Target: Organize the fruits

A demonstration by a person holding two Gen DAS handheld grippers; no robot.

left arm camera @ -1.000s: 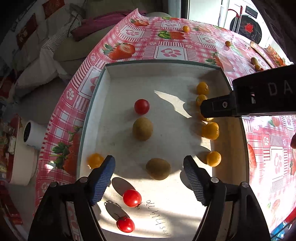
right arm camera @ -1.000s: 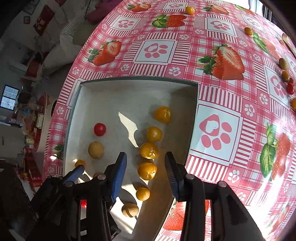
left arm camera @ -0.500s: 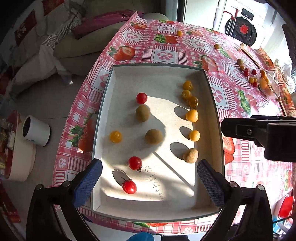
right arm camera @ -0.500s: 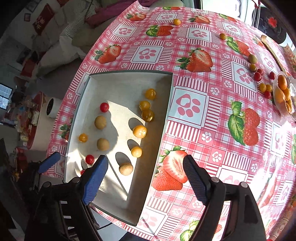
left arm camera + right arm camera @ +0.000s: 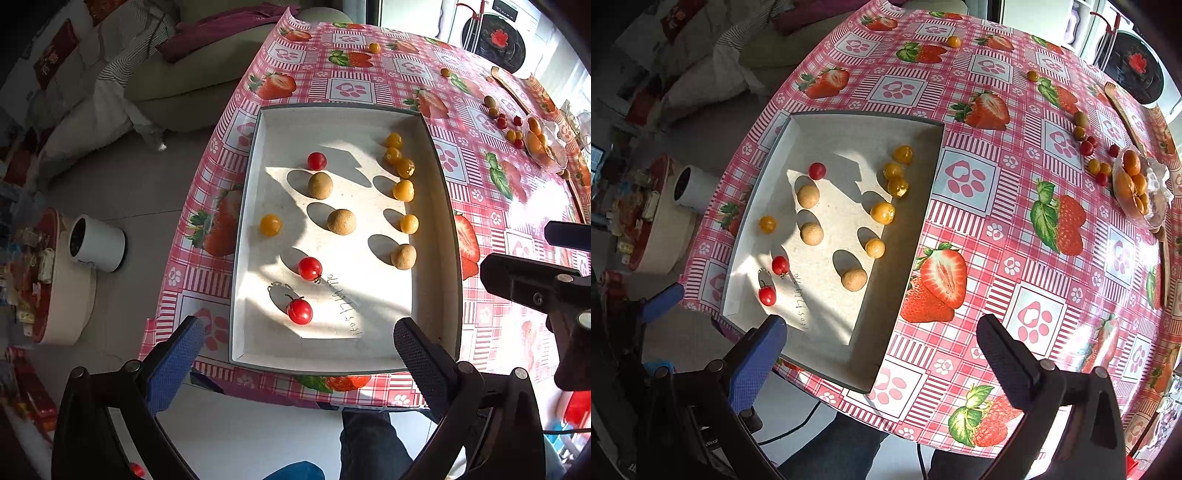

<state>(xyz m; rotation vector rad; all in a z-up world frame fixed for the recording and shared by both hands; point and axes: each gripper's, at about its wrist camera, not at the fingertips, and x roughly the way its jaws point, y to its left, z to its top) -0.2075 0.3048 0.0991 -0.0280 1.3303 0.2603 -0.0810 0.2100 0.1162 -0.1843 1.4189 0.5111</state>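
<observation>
hard sunlight falls from the right across both views, and each fruit in the white tray (image 5: 255, 206) throws a long, sharp shadow to the left. the tray floor is bright where the sun lands, while its far end and near-left corner sit in shade. glare washes out the tablecloth (image 5: 997, 229) at the right edge of the bench, bleaching the pattern. the floor (image 5: 122, 192) and room on the left stay dim. the fisheye bends the bench edges into curves, and black corners frame each picture. focus is crisp at centre and softer toward the rim.
</observation>
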